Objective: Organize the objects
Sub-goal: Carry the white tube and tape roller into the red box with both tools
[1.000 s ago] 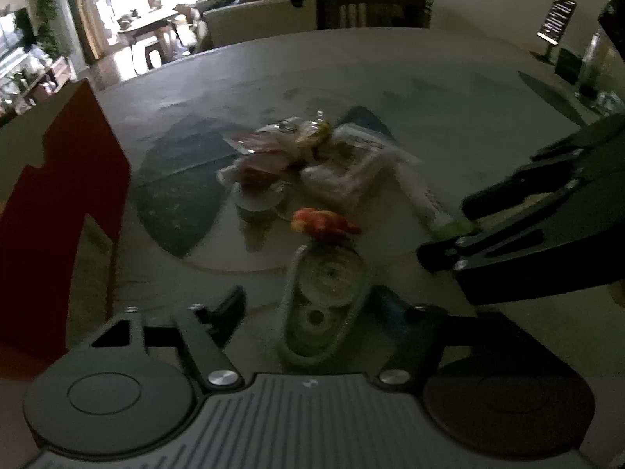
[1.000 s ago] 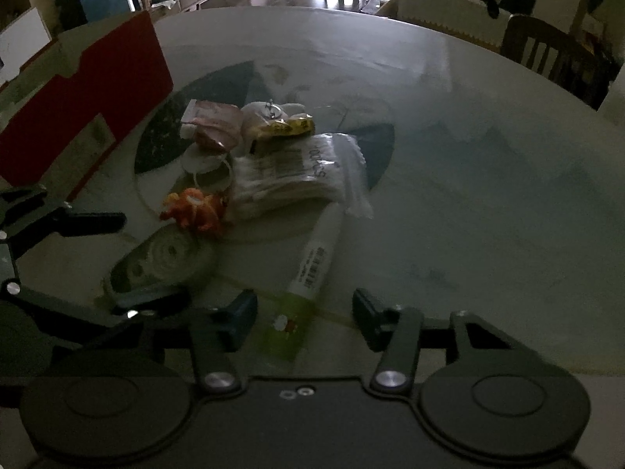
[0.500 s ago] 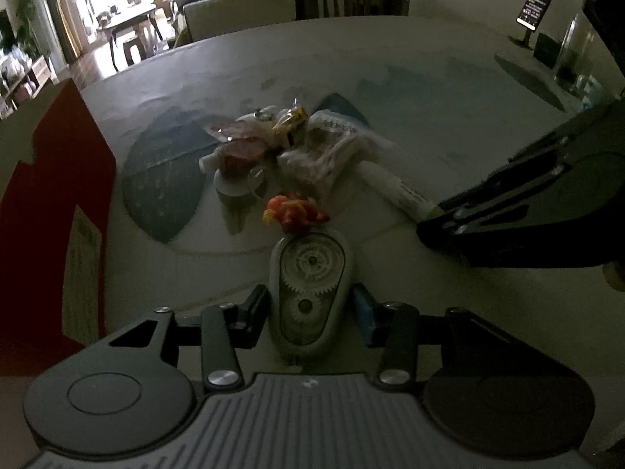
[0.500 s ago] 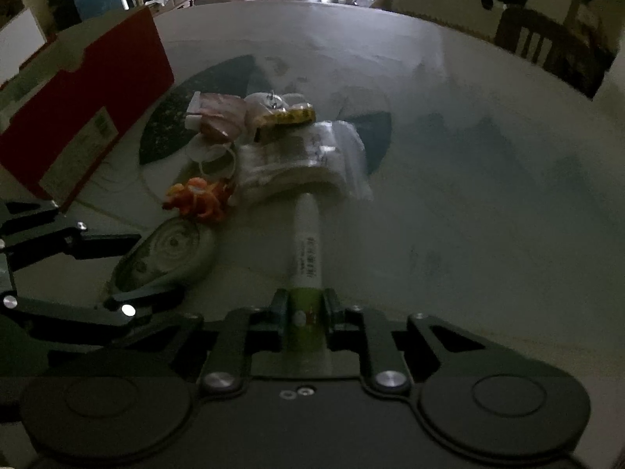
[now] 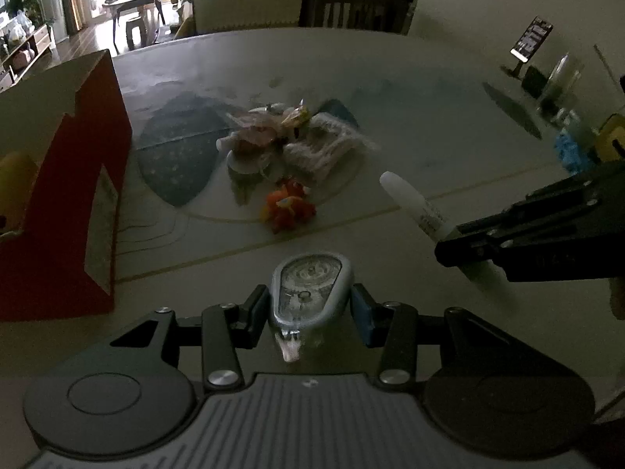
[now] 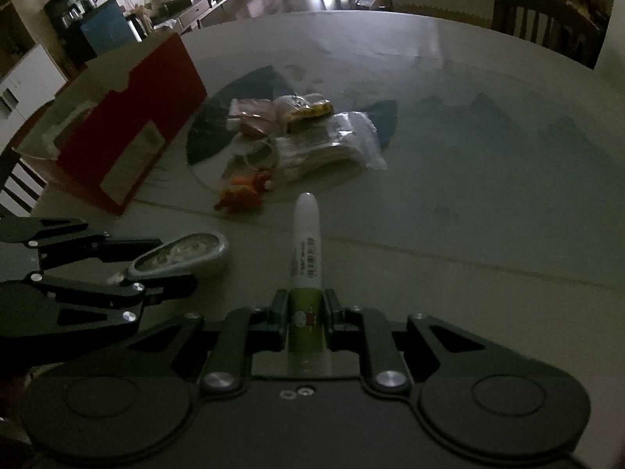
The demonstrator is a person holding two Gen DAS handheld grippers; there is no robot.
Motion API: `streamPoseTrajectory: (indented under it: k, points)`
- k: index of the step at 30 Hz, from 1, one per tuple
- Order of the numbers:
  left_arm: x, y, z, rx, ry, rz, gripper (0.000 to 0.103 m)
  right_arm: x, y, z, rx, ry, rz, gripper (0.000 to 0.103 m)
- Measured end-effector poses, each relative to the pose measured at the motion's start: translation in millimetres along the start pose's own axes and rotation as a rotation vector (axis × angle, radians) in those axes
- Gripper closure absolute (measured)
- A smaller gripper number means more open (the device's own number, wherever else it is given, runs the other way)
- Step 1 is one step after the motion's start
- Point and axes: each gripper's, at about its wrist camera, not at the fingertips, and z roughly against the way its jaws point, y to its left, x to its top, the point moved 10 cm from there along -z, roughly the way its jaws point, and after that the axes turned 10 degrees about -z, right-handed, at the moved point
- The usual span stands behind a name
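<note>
My left gripper is shut on a grey correction-tape dispenser, held just above the table; the dispenser also shows at the left of the right wrist view. My right gripper is shut on the green end of a white glue tube, which points forward; the tube sticks out of that gripper at the right of the left wrist view. Farther out lies a pile: an orange toy, a clear bag of white items, a pink packet and a yellow wrapper.
An open red cardboard box stands at the left, also seen as the red box. At the far right are a phone on a stand, a glass jar and a blue item. A chair stands behind the round table.
Both grippers closed on their objects, the left on the dispenser and the right on the glue tube, then lifted them back from the pile toward me.
</note>
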Motion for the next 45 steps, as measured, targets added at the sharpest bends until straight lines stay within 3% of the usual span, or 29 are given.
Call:
streamPoseTrajectory:
  k: [19, 36, 45]
  points:
    - [5, 19, 44, -0.034, -0.099, -0.008, 0.060, 6, 37, 29, -0.001, -0.058, -0.004, 0.086]
    - [33, 88, 104, -0.024, -0.248, 0.033, 0.060, 46, 112, 36, 0.007, -0.129, 0.028, 0.086]
    - [37, 138, 121, 0.007, -0.282, 0.063, 0.060, 70, 165, 28, 0.028, -0.154, 0.074, 0.086]
